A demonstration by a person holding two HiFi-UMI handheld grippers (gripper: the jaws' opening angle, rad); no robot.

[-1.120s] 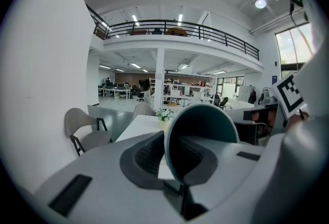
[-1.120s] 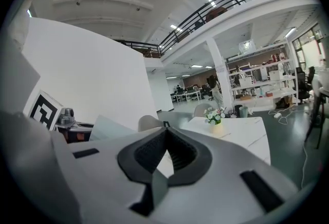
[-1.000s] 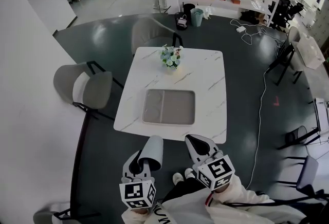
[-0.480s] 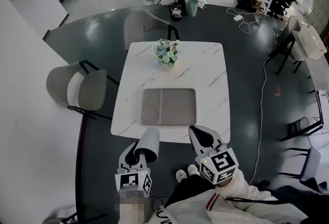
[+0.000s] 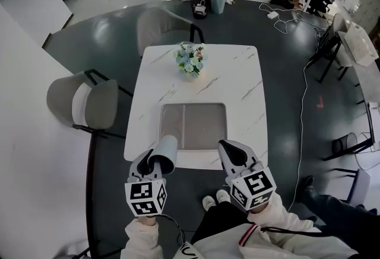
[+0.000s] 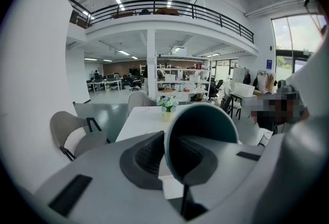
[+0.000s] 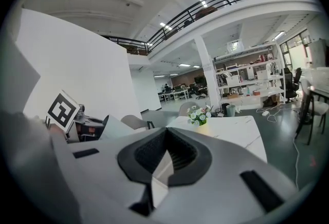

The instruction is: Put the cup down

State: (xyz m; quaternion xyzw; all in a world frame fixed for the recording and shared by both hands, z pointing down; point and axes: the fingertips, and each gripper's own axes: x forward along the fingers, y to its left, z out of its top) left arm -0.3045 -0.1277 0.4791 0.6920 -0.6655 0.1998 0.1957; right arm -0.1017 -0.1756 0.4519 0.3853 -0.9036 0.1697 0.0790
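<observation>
While left tongs (image 5: 154, 164) clamp cup (image 5: 166, 151) wall: carry step. Table (image 5: 237, 79) just ahead; next: lower, set upright, release. Right tongs (image 5: 230, 154) closed, empty.

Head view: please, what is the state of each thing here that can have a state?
Pale grey cup with teal inside: tilted, held off the table.
Left claw: shut on the cup's wall.
Right claw: shut, empty.
Grey rectangular tray: empty, flat on the white marble table.
Small vase of flowers: upright.
</observation>
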